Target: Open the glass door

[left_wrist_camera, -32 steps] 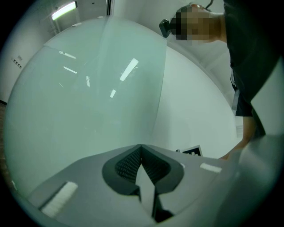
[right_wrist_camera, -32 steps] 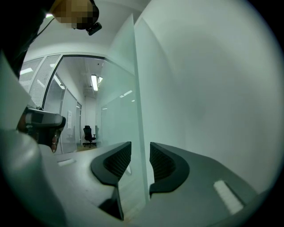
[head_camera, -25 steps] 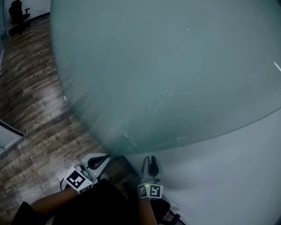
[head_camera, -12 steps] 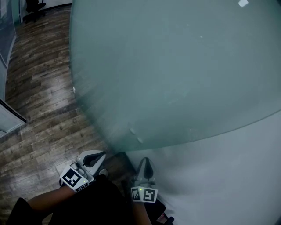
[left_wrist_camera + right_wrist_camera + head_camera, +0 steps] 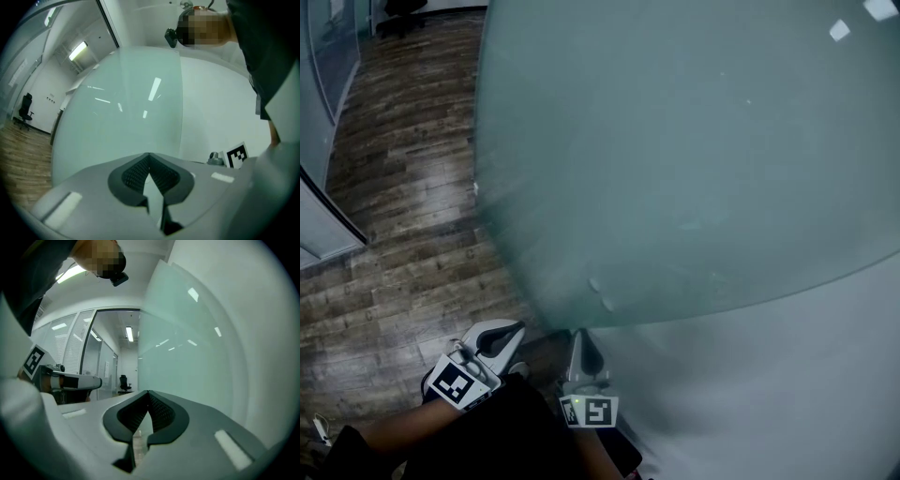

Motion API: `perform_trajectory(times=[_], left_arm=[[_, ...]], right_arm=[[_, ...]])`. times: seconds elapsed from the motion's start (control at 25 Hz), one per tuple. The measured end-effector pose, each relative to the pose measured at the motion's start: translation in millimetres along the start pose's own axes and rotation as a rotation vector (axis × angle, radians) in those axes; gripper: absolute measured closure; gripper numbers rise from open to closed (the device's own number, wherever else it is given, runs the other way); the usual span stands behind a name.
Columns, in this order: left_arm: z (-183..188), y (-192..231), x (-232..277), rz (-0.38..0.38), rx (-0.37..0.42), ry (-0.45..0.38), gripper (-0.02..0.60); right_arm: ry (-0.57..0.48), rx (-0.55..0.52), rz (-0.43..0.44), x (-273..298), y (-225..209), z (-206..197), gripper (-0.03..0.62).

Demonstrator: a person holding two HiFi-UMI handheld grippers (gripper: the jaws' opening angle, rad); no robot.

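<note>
Frosted glass fills most of what lies ahead of both tools: the glass door [image 5: 675, 159] stands straight in front of the left gripper [image 5: 514, 330] and ahead and to the right of the right gripper [image 5: 579, 339], with its free edge just to the left of that gripper's line of sight and a corridor showing past it. Both grippers have their jaws pressed together with nothing between them, and neither visibly touches the pane. No handle shows in any view, so I judge that any further opening would have to come from a push with closed tips, and on such a smooth pane those tips could skid sideways and lose the door. The right gripper sits low, near where the glass meets the white wall [image 5: 787, 375] on its right; if the panel swings that way the tool could be caught between them. A hard shove might also send the door further than wanted, or knock a tip against the glass edge. Whether the door is fully open I cannot tell. Counted: two grippers, each with one marker cube [image 5: 455, 384], one glass door, one white wall, one wooden floor [image 5: 394, 234] to the left of the left gripper, and one office chair [image 5: 123, 382] far down the corridor.
</note>
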State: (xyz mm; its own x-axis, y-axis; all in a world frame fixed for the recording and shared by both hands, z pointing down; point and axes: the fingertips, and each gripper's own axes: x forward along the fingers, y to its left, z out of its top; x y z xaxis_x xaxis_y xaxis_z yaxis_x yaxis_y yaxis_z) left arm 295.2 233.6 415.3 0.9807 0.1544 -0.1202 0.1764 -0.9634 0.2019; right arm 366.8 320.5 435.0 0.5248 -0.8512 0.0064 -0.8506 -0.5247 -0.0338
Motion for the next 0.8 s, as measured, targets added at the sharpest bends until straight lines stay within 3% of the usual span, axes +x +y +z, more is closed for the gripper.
perform_trajectory(times=[0.16,0.44,0.6,0.8], left_arm=[[16.3,27.1,-51.5,0.143,0.043,-0.007,0.581],[48.2,94.6,-152.3,0.548,0.117,-0.047,0.581],[59.3,118.3,-189.9,0.666,0.142,-0.074,0.581],[60.8,136.0,-229.2,0.760,0.173,-0.094,0.581]], right_arm=[[-0.006,0.007,0.173,32.4,66.3,3.6,0.592],[-0.010,0.019,0.488,90.9,179.9,6.1,0.592],[0.016,0.002,0.596,113.3,229.4,-1.8,0.594],[0.012,0.000,0.699,128.2,277.9,-9.5,0.594]])
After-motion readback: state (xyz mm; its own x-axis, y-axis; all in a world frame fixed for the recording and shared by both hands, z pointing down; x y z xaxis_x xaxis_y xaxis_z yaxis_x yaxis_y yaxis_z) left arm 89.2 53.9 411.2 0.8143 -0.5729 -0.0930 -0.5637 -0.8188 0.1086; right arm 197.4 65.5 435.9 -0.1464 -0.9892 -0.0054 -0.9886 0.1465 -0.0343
